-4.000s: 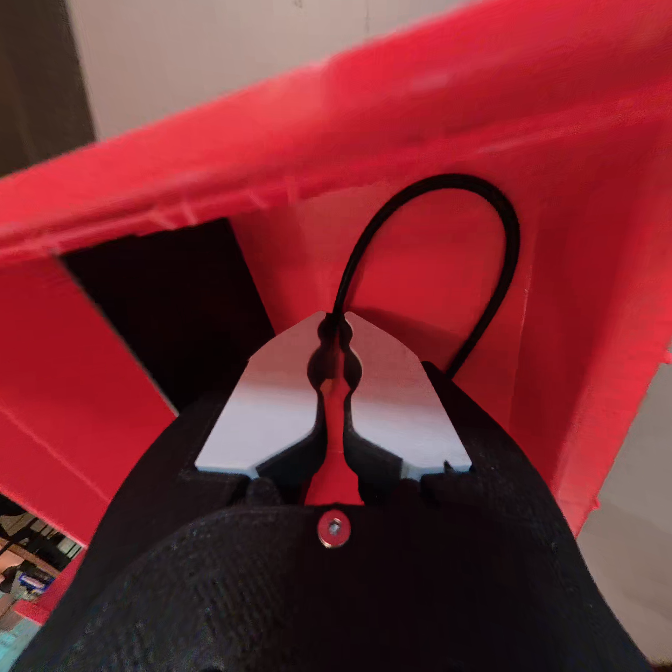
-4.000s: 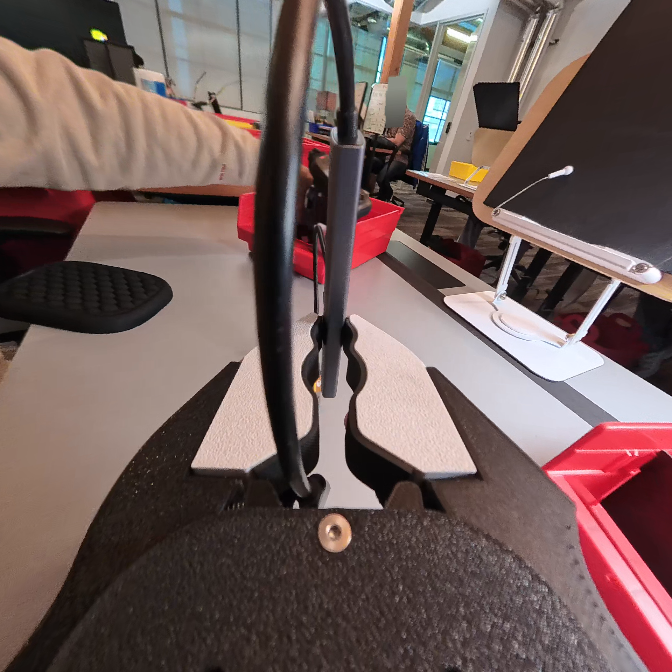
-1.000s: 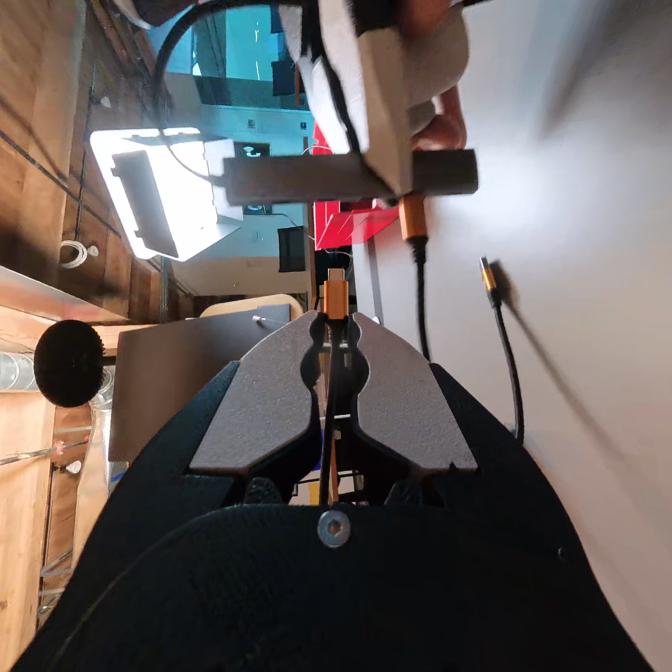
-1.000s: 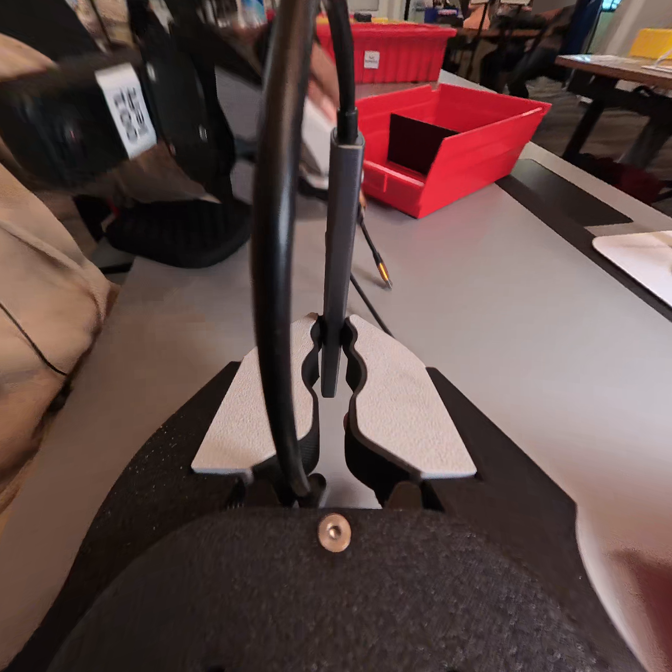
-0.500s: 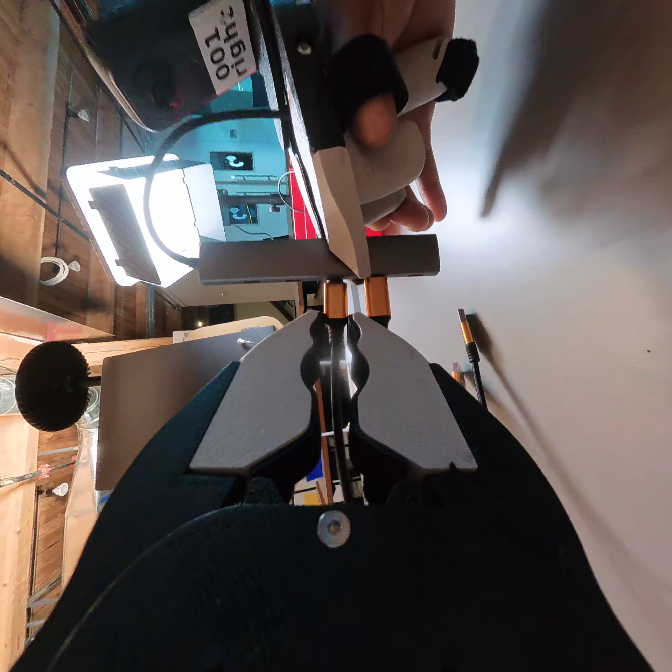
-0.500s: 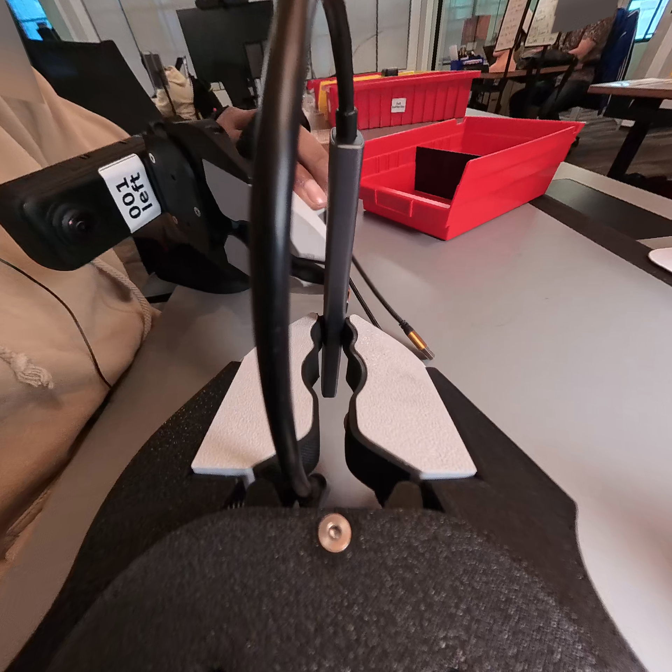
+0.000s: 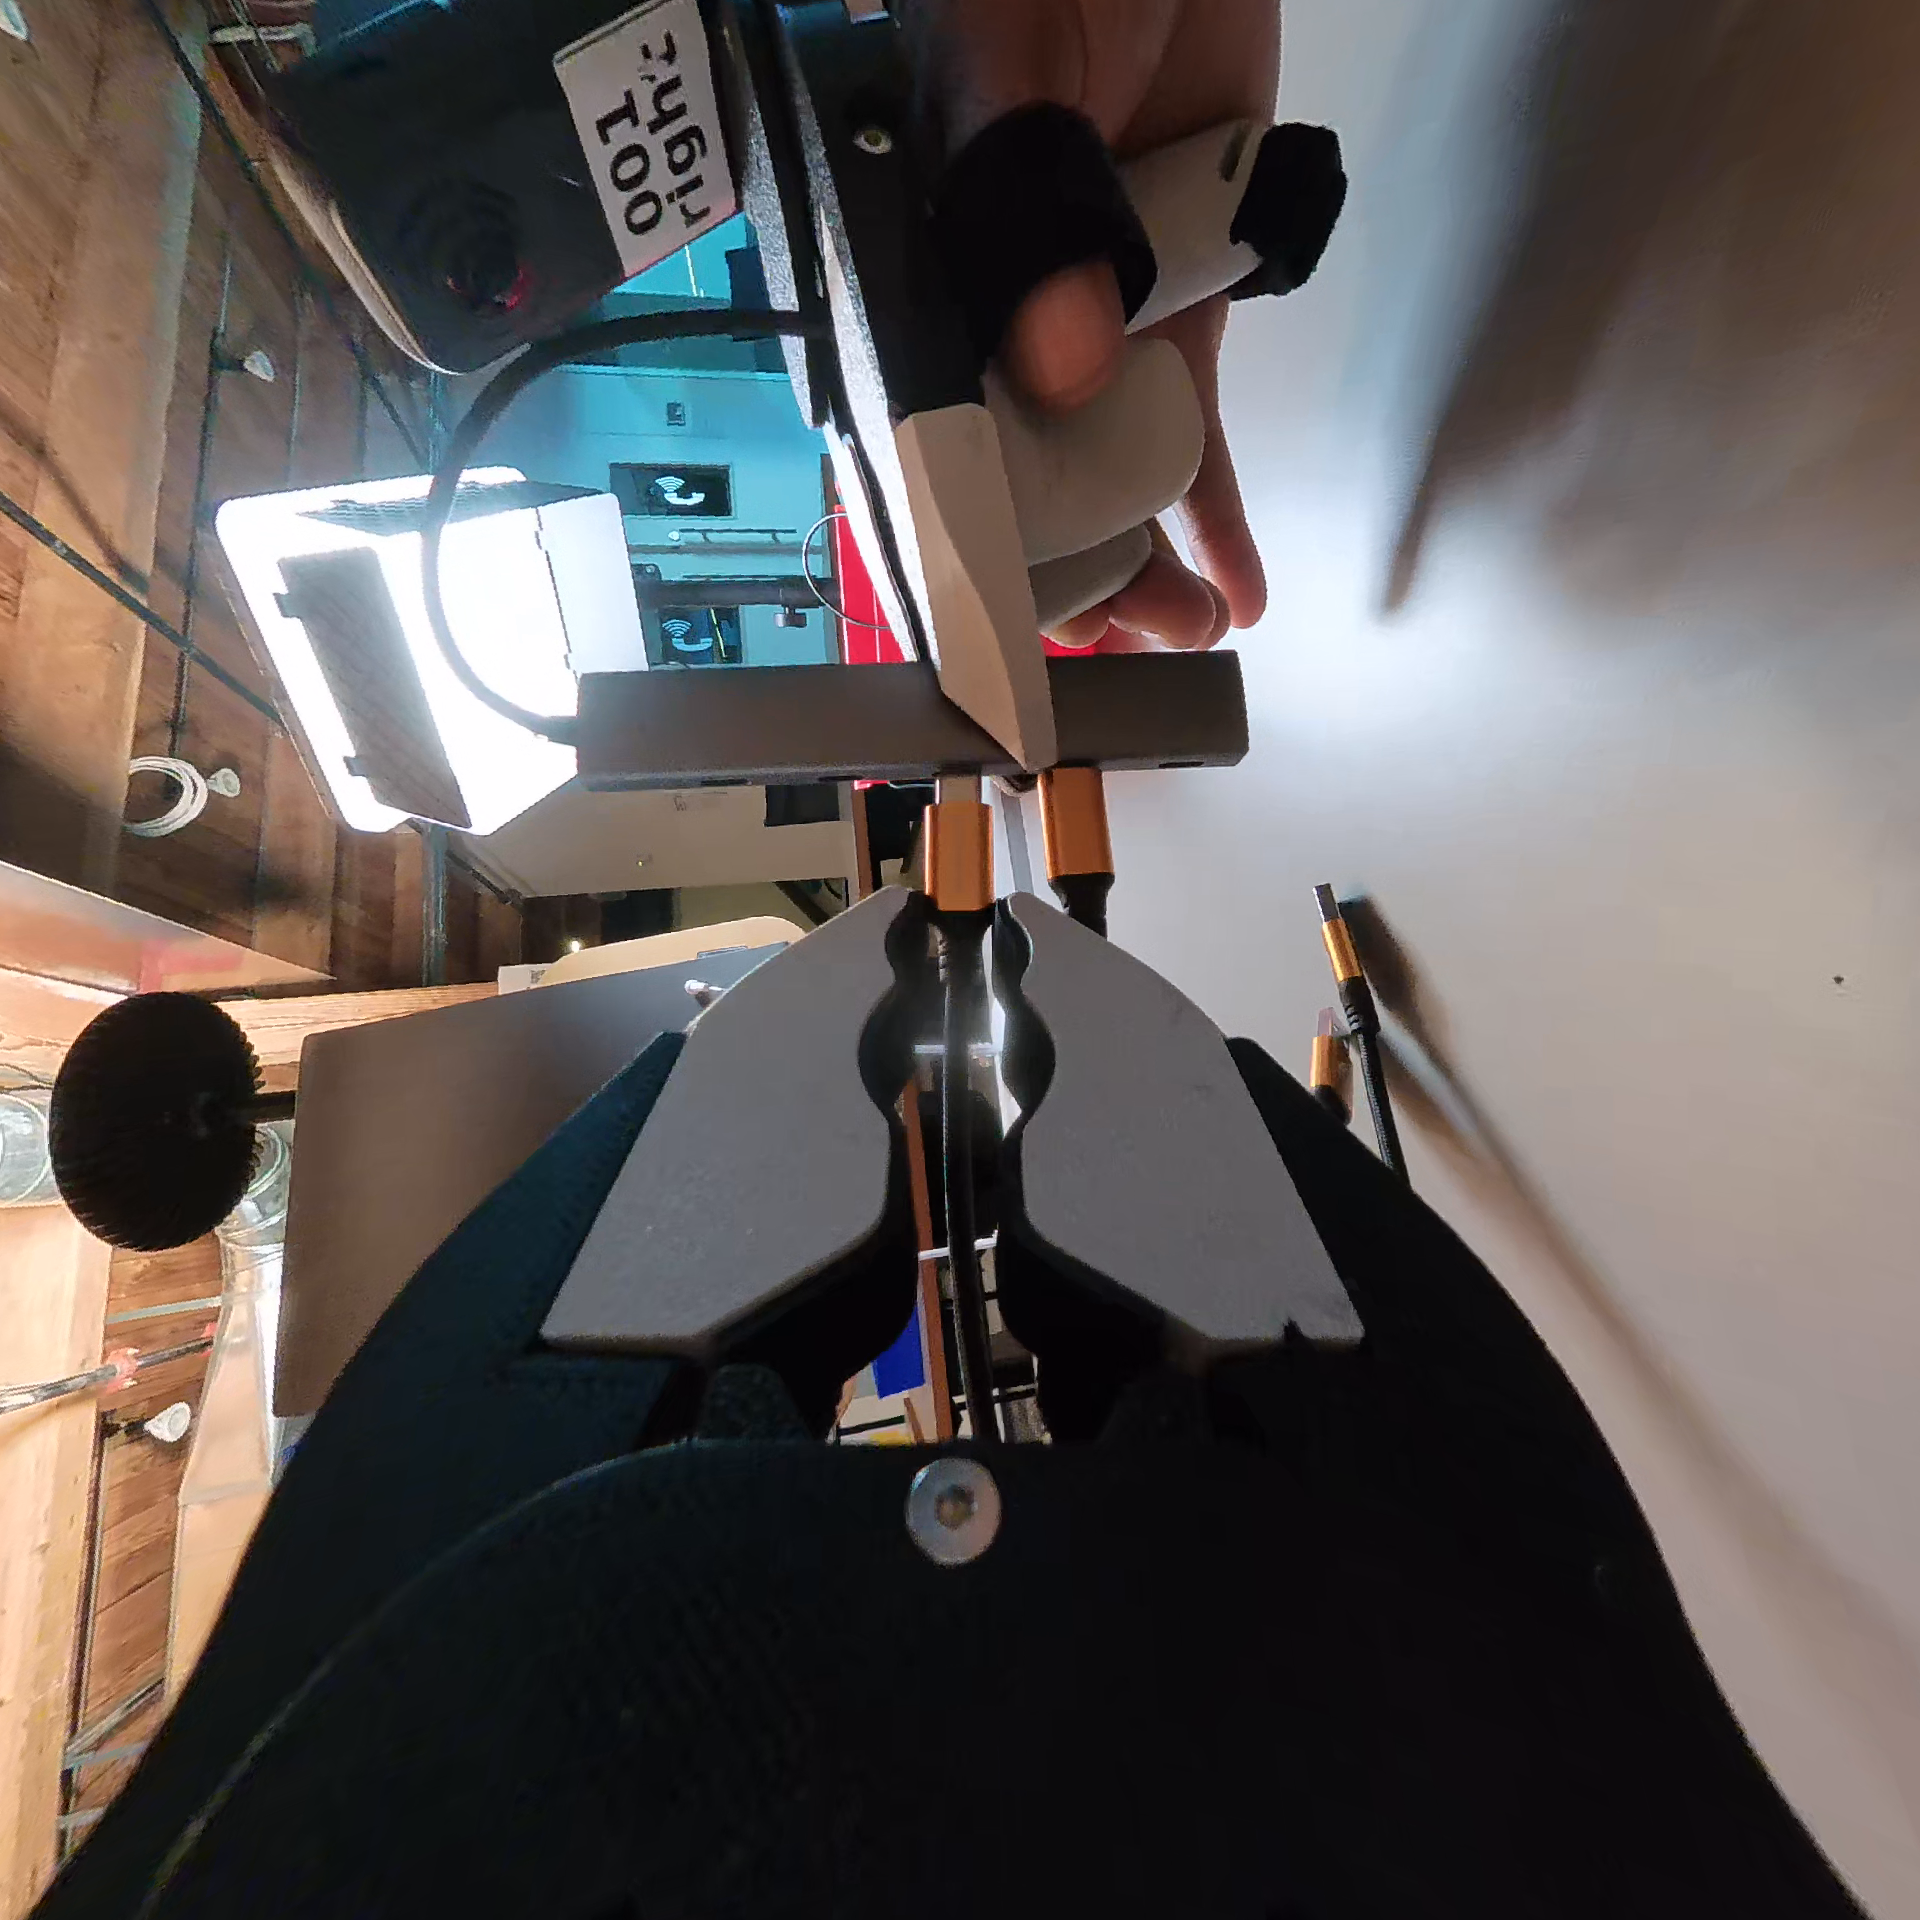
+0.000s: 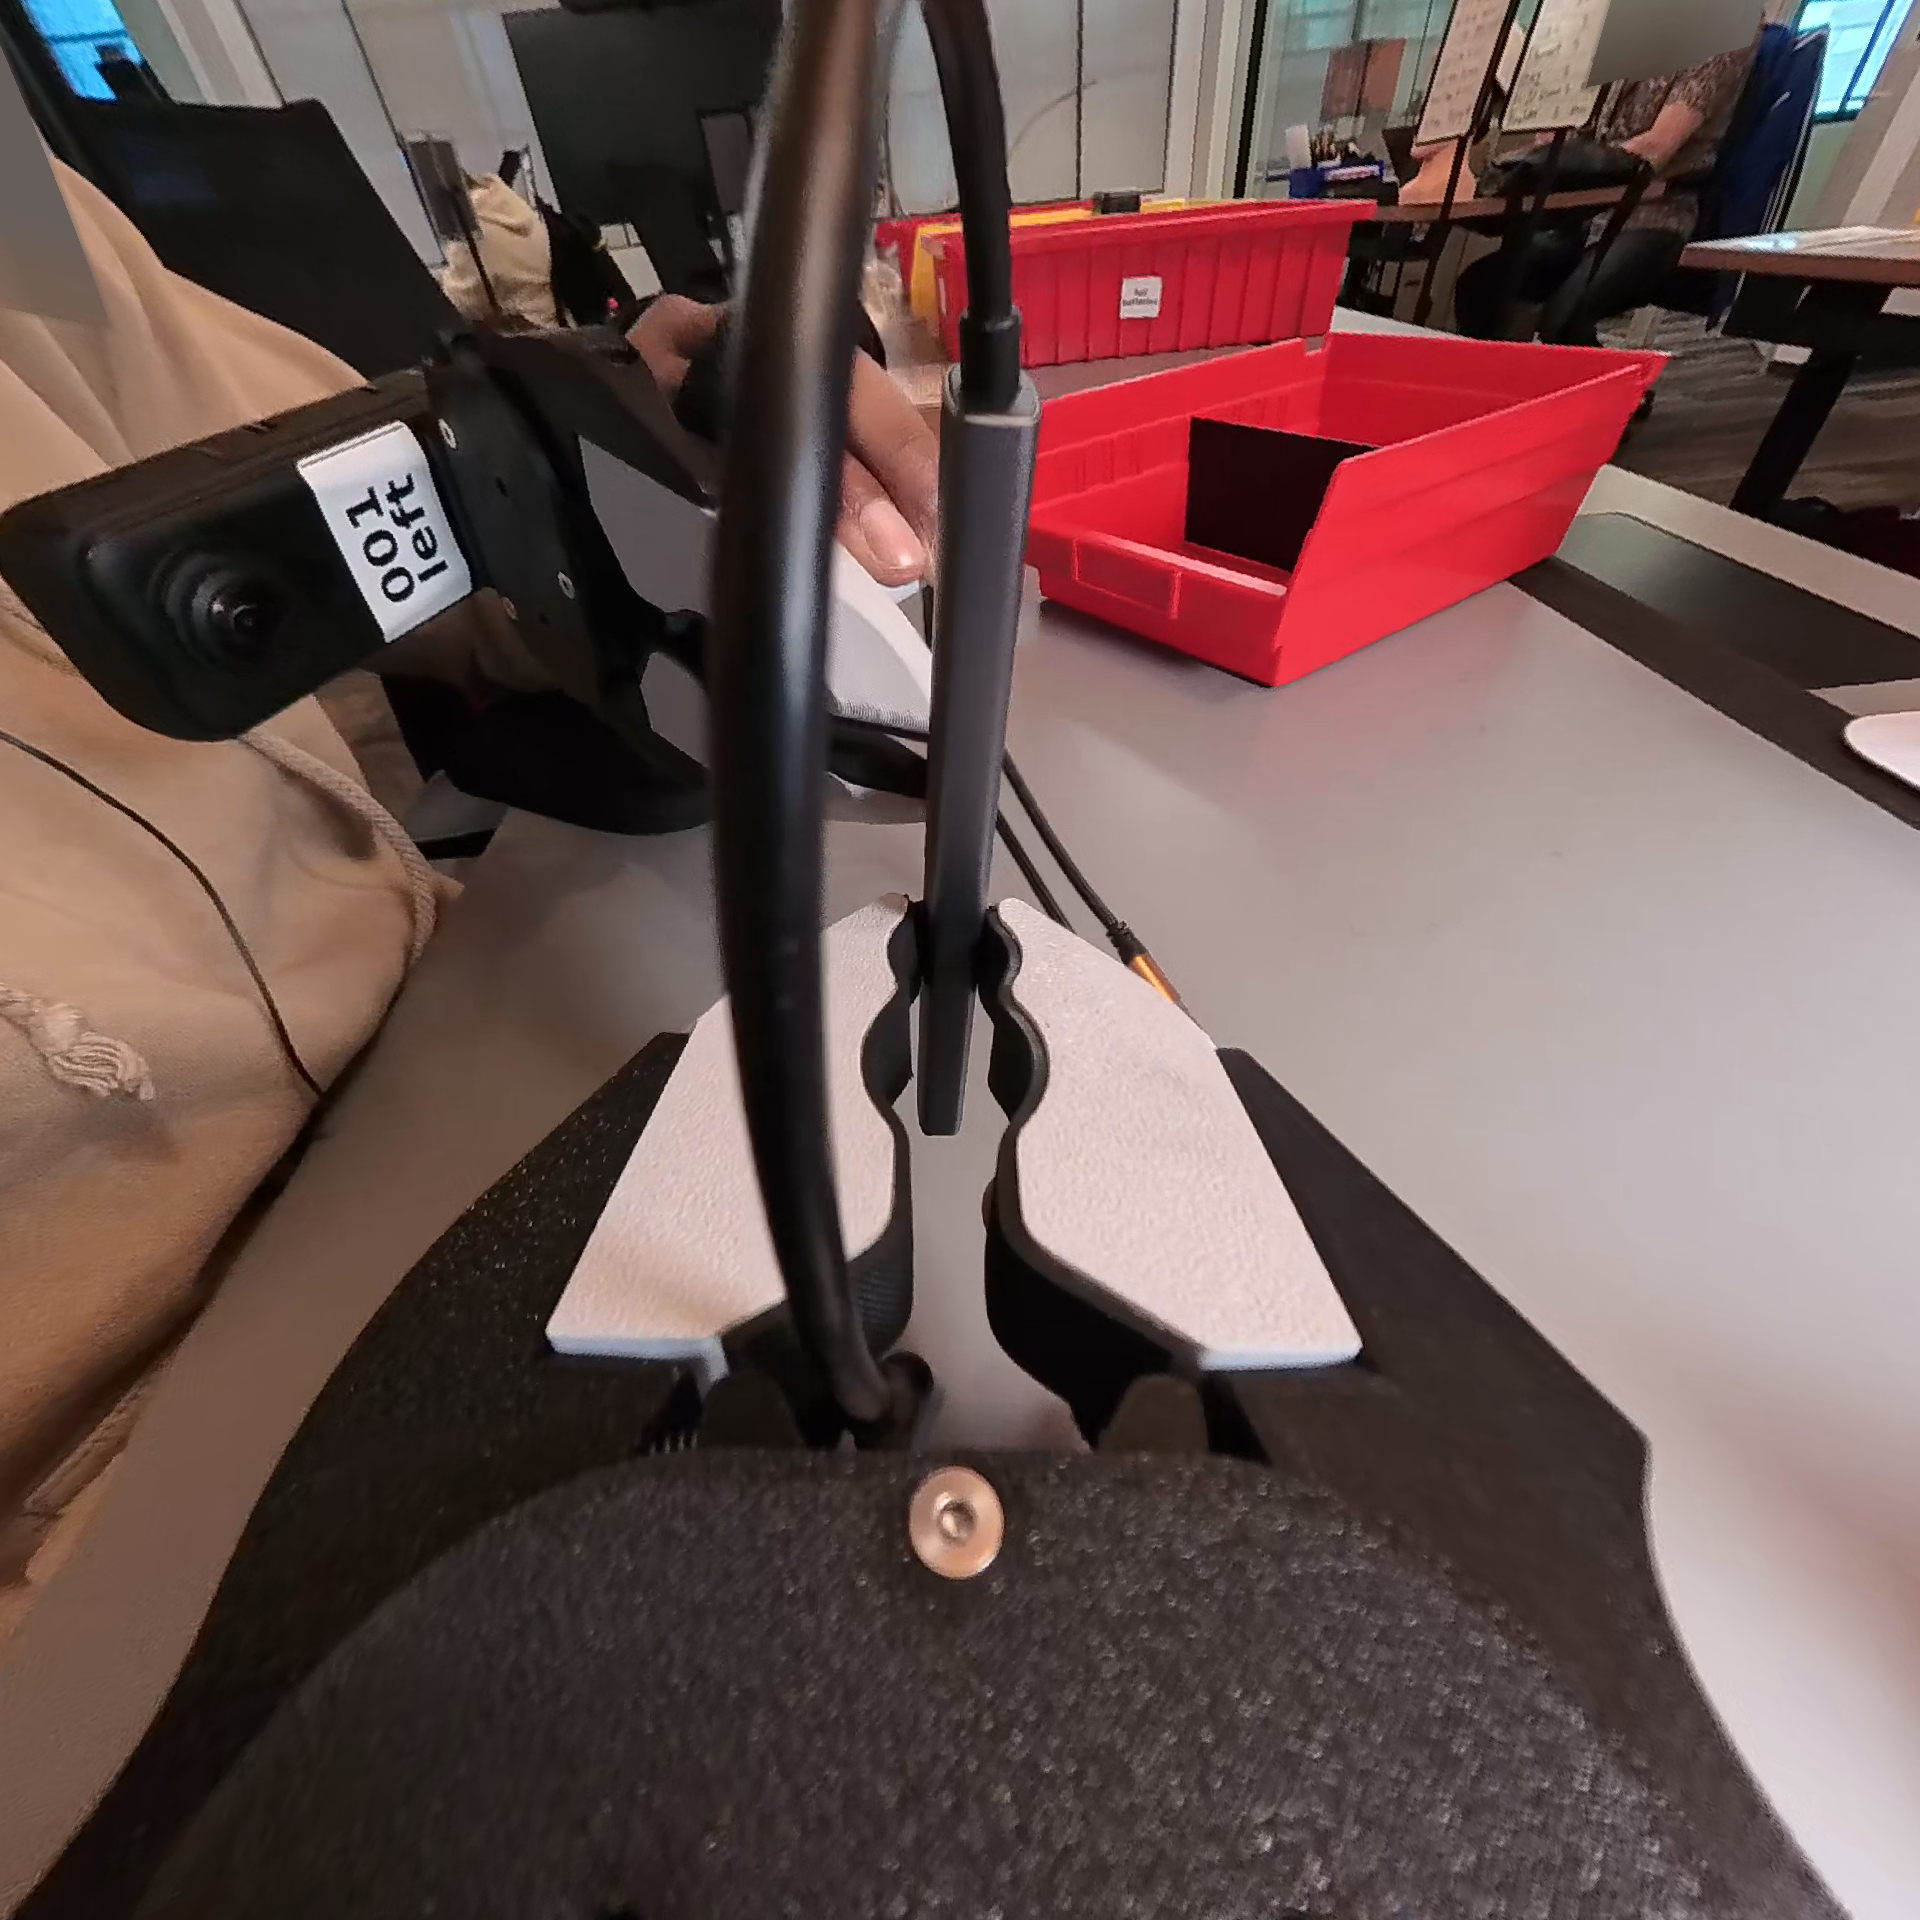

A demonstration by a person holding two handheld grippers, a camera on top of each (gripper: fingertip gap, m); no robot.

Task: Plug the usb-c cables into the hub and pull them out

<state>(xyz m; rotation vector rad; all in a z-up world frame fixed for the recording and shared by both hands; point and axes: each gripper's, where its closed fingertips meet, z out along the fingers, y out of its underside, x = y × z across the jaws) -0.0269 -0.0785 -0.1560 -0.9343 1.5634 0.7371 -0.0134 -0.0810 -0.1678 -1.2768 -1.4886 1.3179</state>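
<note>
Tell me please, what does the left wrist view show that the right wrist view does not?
Only the left wrist view shows the two orange plugs at the hub's edge: one held in the left claw, silver tip partly exposed, and another seated beside it. Only the right wrist view shows the red bin with its black divider. Both show the grey hub clamped in the right claw, and a loose orange-tipped cable on the table.
</note>
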